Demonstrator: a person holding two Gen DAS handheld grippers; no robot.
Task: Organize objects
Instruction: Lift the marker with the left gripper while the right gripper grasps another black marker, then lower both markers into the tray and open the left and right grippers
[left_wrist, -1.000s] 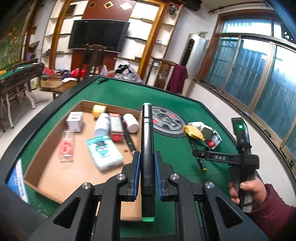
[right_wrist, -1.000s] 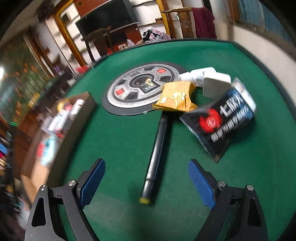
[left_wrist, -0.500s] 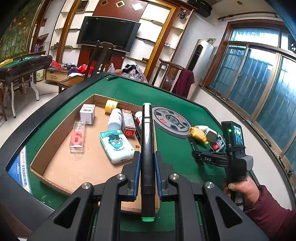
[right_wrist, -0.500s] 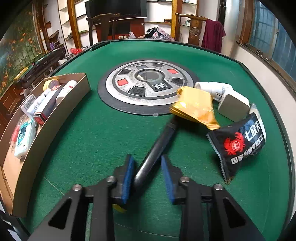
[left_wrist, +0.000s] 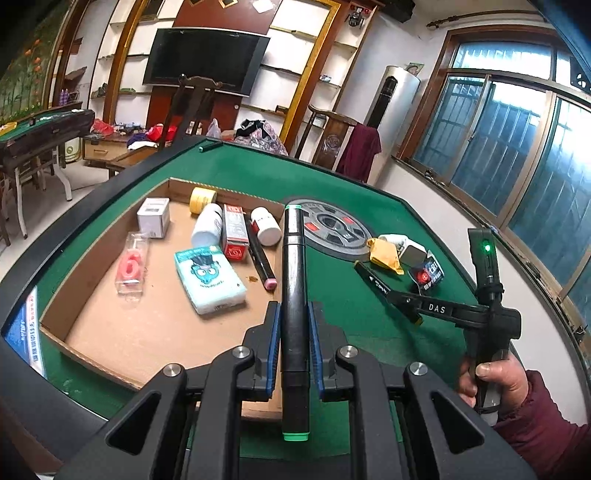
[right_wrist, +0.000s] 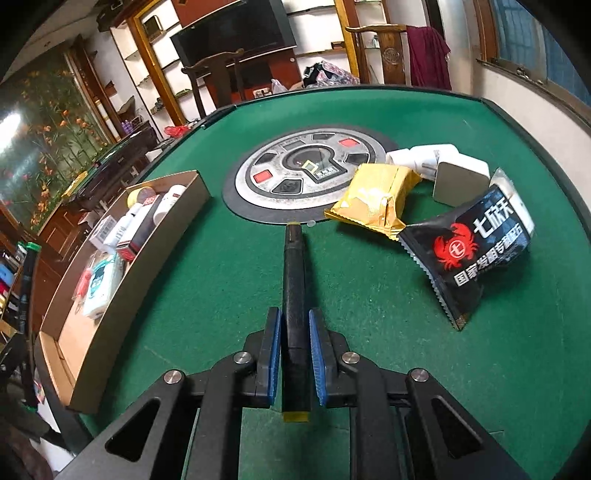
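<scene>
Since a second ago, the right gripper (right_wrist: 294, 354) has been closed from wide apart onto the yellow-tipped marker (right_wrist: 294, 291), which was lying loose on the green felt; it is now clamped between the blue pads near its rear end and is pointed toward 12 o'clock, at the round grey panel (right_wrist: 295, 170) in the middle of the worktop (right_wrist: 229, 280). The left gripper (left_wrist: 294, 347) is likewise clenched on the green-tipped marker (left_wrist: 294, 295), held over the near right corner of the cardboard tray (left_wrist: 147, 332).

A slip is judged possible: the yellow-tipped marker is gripped far back, so its long front length could droop or twist out when lifted, and its tip could catch the gold packet (right_wrist: 376, 199) at 1 o'clock. If both markers are carried to the tray together, the two grippers could be knocked against each other, and the markers could be dropped onto the tissue pack (left_wrist: 208, 280) or the pink-tipped marker (left_wrist: 260, 258) already lying there.

Whether the yellow-tipped marker is already lifted clear of the felt cannot be made out. The tray's near edge is hidden behind the left gripper body, the white blocks (right_wrist: 439, 166) are partly covered by the black crab-printed packet (right_wrist: 469, 251), and only a hand (left_wrist: 491, 384) and sleeve of the person are seen
</scene>
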